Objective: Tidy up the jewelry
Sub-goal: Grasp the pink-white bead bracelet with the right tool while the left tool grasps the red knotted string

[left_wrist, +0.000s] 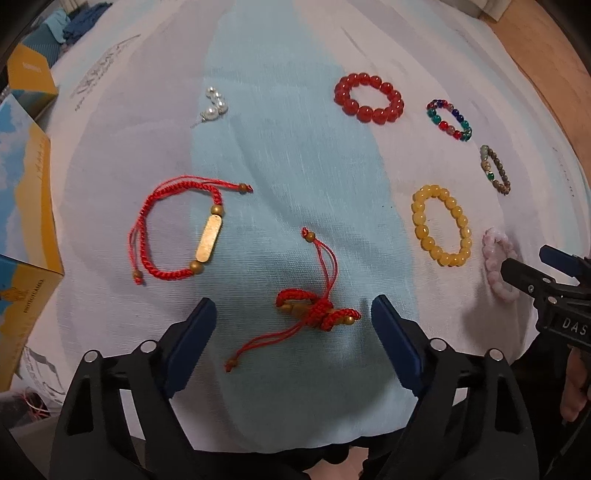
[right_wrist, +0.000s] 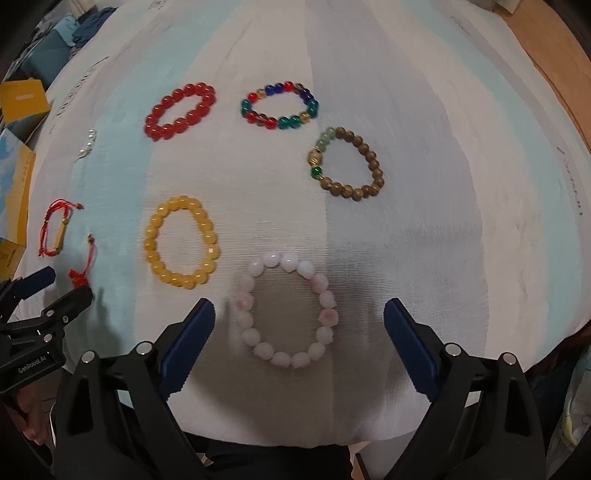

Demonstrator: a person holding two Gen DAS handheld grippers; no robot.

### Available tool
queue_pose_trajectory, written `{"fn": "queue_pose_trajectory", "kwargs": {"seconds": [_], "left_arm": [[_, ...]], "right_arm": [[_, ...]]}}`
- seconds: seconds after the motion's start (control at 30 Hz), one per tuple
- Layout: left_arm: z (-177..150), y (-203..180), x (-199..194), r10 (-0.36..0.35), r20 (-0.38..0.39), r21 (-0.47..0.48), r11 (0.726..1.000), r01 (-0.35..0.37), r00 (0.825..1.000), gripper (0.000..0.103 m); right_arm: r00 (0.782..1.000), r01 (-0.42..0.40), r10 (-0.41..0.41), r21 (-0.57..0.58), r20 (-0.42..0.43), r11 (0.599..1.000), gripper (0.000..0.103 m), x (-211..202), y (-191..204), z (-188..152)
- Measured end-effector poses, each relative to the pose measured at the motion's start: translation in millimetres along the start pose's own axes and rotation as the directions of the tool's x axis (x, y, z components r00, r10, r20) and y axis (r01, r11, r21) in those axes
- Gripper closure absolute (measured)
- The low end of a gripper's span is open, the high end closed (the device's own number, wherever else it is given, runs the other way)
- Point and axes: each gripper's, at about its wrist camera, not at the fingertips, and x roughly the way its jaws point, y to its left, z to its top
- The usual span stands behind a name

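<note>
A domestic room, probably a living space used as a makeshift work area. The surface [right_wrist: 424,184] is draped with a soft cloth [left_wrist: 295,184] in pale blue and white bands, creased and hanging over the near edge. Yellow-and-blue printed cardboard boxes [left_wrist: 26,206] stand crowded at its left side, and bundled blue textiles [left_wrist: 79,26] lie beyond them. Bead and cord bracelets, such as a red bead bracelet [left_wrist: 368,98], are spread over the cloth. A bare wooden edge [right_wrist: 546,62] shows at upper right.
</note>
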Motion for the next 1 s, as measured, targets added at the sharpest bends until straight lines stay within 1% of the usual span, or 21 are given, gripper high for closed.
{"fn": "queue_pose_trajectory", "kwargs": {"seconds": [0.2,0.33,0.37,0.47,0.6,0.73,0.77,0.8,0.83,0.87,0.9,0.97,1.0], "left_arm": [[0.4,-1.6,8.7,0.012,-0.011,-0.004,1.0,-0.012,1.0,0.029],[0.1,-3.6,10.9,0.008,-0.011,-0.009,1.0,-0.008,1.0,0.033],[0.6,-3.5,11.3,0.006,-0.012,-0.01,1.0,-0.006,1.0,0.035],[-0.2,-2.1,11.5,0.002,-0.009,-0.015,1.0,-0.002,1.0,0.038],[1.2,-1.3,11.2,0.0,-0.007,-0.018,1.0,0.0,1.0,0.041],[-1.0,-2.2,13.0,-0.004,-0.004,-0.02,1.0,0.004,1.0,0.046],[-0.9,-1.9,13.1,-0.003,-0.003,-0.019,1.0,0.002,1.0,0.048],[-1.7,-2.1,14.3,-0.004,-0.004,-0.018,1.0,0.004,1.0,0.049],[-2.9,-3.2,14.4,-0.005,-0.004,-0.018,1.0,0.005,1.0,0.051],[-3.9,-3.1,14.6,-0.006,-0.004,-0.019,1.0,0.006,1.0,0.052],[-4.8,-3.1,14.7,-0.008,-0.005,-0.019,1.0,0.008,1.0,0.054],[-6.1,-2.8,14.0,-0.009,-0.005,-0.018,1.0,0.009,1.0,0.058],[-7.2,-2.8,13.4,-0.009,-0.007,-0.016,1.0,0.008,1.0,0.06]], "right_arm": [[0.999,-0.022,0.023,0.034,-0.034,0.999,0.025,15.9,-11.9,1.4],[0.998,-0.046,0.048,0.062,-0.034,0.997,0.033,21.4,-21.1,3.6],[0.998,-0.051,0.053,0.066,-0.037,0.997,0.037,22.7,-22.4,4.1],[0.997,-0.059,0.062,0.076,-0.047,0.995,0.045,23.5,-24.2,8.4],[0.996,-0.068,0.073,0.088,-0.055,0.994,0.05,22.8,-26.7,14.1],[0.996,-0.066,0.071,0.081,-0.051,0.995,0.059,21.2,-25.8,17.2],[0.996,-0.064,0.068,0.08,-0.051,0.995,0.061,18.6,-25.0,10.5],[0.996,-0.062,0.066,0.076,-0.053,0.995,0.063,18.3,-24.3,11.0],[0.996,-0.065,0.069,0.078,-0.049,0.995,0.066,18.2,-23.4,9.0],[0.996,-0.066,0.07,0.081,-0.048,0.995,0.07,29.2,-34.7,2.2],[0.996,-0.068,0.072,0.082,-0.046,0.994,0.073,29.7,-36.2,2.2],[0.996,-0.072,0.076,0.087,-0.05,0.994,0.084,30.0,-36.4,0.0],[0.996,-0.068,0.072,0.087,-0.048,0.994,0.087,30.5,-37.9,-0.2]]}}
